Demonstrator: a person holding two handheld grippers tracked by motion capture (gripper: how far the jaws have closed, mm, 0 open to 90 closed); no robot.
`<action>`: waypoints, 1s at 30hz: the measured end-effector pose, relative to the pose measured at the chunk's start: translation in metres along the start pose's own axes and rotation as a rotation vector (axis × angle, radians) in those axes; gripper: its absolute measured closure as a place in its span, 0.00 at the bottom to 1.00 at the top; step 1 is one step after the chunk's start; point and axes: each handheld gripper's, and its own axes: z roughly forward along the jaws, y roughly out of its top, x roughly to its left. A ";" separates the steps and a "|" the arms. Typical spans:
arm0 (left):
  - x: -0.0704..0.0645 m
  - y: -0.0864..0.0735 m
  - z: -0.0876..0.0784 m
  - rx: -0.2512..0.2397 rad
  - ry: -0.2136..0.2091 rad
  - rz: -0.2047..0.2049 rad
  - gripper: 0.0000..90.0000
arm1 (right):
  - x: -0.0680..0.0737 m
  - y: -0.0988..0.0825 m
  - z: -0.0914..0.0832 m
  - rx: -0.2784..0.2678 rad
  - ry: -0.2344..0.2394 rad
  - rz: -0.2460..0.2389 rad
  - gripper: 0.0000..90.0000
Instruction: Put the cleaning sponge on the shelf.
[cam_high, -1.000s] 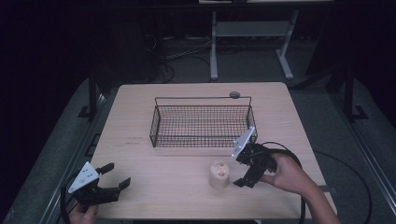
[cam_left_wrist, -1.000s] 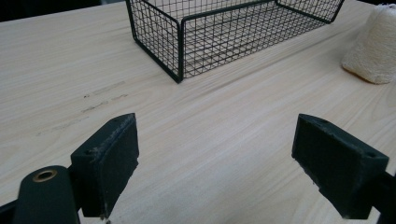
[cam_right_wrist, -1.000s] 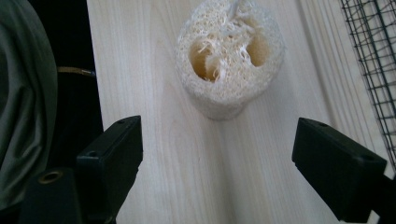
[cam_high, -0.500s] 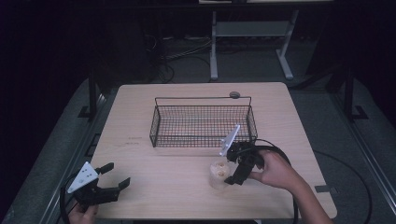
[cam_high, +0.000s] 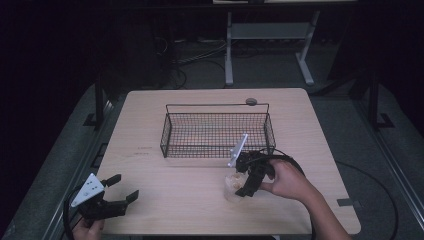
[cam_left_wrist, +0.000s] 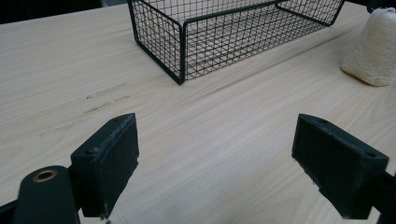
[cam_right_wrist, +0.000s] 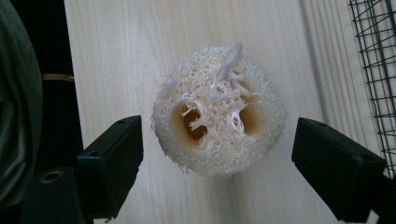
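A pale loofah sponge (cam_right_wrist: 218, 109) stands on end on the wooden table (cam_high: 190, 190), also seen as a small cream lump (cam_high: 232, 183) in the high view and at the far right edge (cam_left_wrist: 371, 51) of the left gripper view. My right gripper (cam_high: 243, 186) hangs over it, open, pointing down, with a jaw on either side and not touching. Near the front left corner my left gripper (cam_high: 121, 189) rests open with nothing between its jaws. A black wire basket (cam_high: 217, 132) sits mid-table behind the sponge.
The basket (cam_left_wrist: 224, 32) looks empty, and its near corner faces my left gripper. A small dark round disc (cam_high: 251, 101) lies behind the basket. A black cable (cam_high: 295, 167) loops by the right hand. The table's front edge (cam_high: 225, 234) is close to both hands.
My right gripper has moved left from beside the sponge to above it, jaws turned down and straddling it. The left gripper has stayed put.
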 end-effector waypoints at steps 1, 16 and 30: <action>0.000 0.000 0.000 0.000 0.000 0.000 0.16 | 0.000 0.001 0.000 0.001 0.001 -0.003 0.18; 0.000 0.000 -0.001 -0.003 0.000 -0.002 0.15 | -0.001 0.009 0.008 0.016 0.019 -0.010 0.21; 0.001 0.000 -0.002 -0.006 0.001 -0.002 0.15 | -0.003 0.009 0.008 0.019 0.017 -0.015 0.30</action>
